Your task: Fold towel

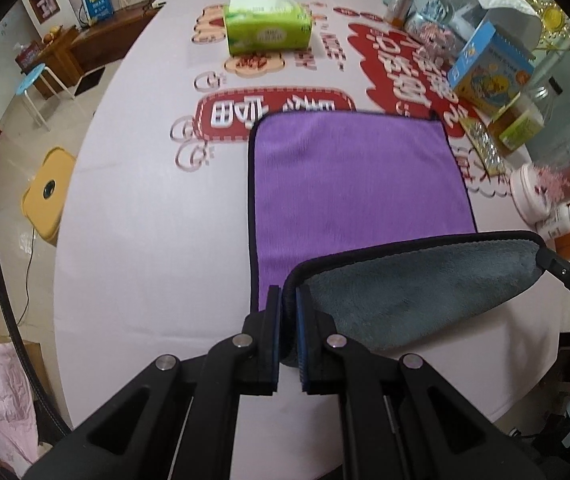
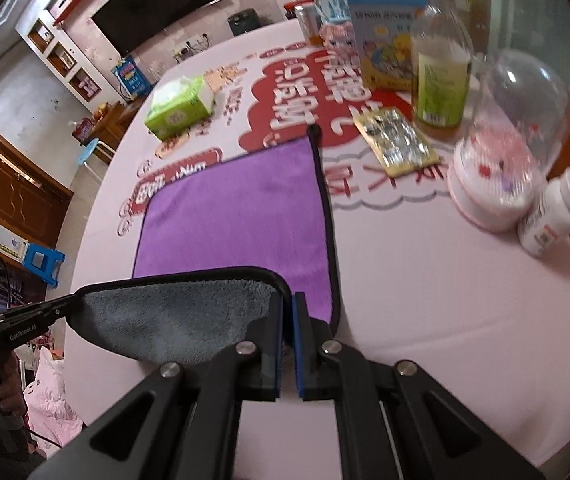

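Observation:
A purple towel [image 1: 357, 176] with a dark trim and a grey underside lies flat on the white printed table; it also shows in the right wrist view [image 2: 237, 216]. Its near edge is lifted off the table, grey side [image 1: 417, 288] facing me. My left gripper [image 1: 289, 304] is shut on the near left corner. My right gripper [image 2: 288, 308] is shut on the near right corner, and the grey flap [image 2: 177, 312] hangs stretched between the two. The right gripper's finger [image 1: 565, 276] shows in the left wrist view, the left gripper's [image 2: 33, 312] in the right wrist view.
A green tissue box [image 1: 267, 24] stands at the far middle of the table [image 1: 145, 220]. Along the right side stand a blue book box [image 1: 489, 64], a bottle [image 2: 441, 68], a clear dome on a pink base [image 2: 501, 160], a white pill bottle [image 2: 553, 212] and a blister pack [image 2: 397, 140].

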{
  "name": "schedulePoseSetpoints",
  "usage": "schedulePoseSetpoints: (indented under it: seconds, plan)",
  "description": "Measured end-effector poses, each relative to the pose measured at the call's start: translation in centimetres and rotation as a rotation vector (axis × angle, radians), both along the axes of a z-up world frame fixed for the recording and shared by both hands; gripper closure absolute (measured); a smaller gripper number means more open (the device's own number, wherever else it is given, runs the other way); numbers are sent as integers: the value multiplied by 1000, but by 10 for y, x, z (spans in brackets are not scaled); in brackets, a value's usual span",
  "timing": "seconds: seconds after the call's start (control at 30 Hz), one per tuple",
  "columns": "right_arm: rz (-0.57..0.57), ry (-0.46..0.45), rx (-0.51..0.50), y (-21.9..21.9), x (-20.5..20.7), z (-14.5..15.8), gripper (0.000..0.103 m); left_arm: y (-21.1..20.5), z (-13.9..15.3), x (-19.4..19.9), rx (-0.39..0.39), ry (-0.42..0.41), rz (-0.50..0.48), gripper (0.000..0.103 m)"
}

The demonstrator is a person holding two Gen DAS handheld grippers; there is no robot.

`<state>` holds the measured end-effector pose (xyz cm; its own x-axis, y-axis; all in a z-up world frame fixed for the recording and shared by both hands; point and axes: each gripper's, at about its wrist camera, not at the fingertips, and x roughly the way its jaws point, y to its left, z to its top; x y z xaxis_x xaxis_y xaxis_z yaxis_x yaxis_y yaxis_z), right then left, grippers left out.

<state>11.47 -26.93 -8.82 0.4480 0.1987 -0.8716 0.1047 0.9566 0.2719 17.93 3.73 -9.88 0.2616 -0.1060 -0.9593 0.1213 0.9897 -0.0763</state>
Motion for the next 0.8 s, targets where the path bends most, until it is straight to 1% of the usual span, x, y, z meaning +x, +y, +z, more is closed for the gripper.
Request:
schedulePoseSetpoints:
  seconds: [0.3,0.43,0.63,0.8]
  plan:
    - [6,-69,-9,1,30,22,99,-7,31,32,16,-81,-24,98]
    - [-2,-100,-17,0,45,29,99,-9,39,48,22,-110,-32,98]
    - [-15,-130,-34,-1,71,30,99,-12,42,76,33,-134,-46,98]
    - [-21,-158,-56,-1,89,27,99,-12,36,98,32,-145,-37,98]
